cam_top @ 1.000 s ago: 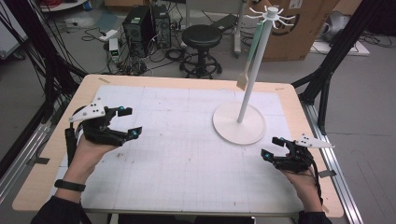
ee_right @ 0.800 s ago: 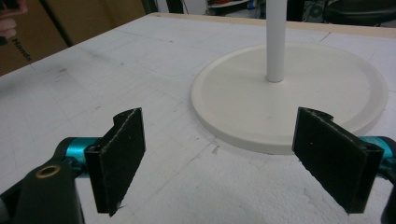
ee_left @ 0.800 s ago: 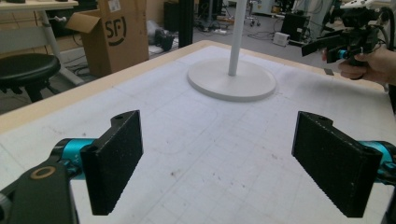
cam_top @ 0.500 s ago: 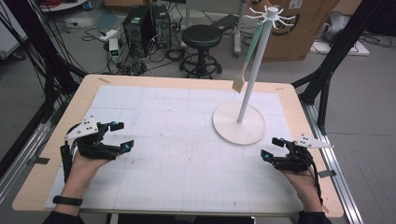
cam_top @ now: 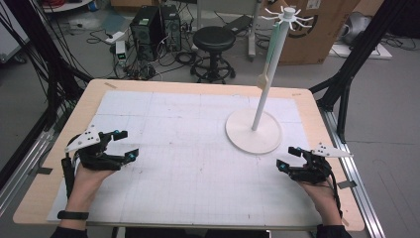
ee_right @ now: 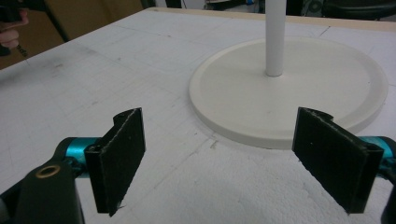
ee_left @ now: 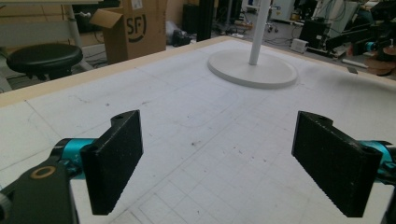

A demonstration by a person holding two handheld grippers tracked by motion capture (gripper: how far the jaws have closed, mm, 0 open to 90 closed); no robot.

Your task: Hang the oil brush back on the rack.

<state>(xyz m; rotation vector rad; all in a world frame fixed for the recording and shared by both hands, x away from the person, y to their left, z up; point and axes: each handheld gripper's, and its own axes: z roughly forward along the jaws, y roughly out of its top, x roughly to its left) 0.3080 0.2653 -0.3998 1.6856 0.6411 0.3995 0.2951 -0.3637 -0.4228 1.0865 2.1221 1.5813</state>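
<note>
Nothing is held: both the left gripper [cam_top: 121, 145] and right gripper [cam_top: 288, 157] are spread wide, the stand [cam_top: 253, 130] (a spoon [cam_top: 267, 67] hung on it) ahead of the right fingers [ee_right: 122, 154], untouched.

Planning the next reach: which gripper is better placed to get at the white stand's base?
Right. The right gripper sits open just beside the round base of the white stand; the left gripper, also open, is across the table.

Legible text: the letters "SF" inside a bracket-like mark, printed in black on the side of a brown cardboard box [ee_left: 135, 28] standing on the floor just beside the black stool [ee_left: 44, 58], in the left gripper view. A white label near the box's top edge is too small to read.
</note>
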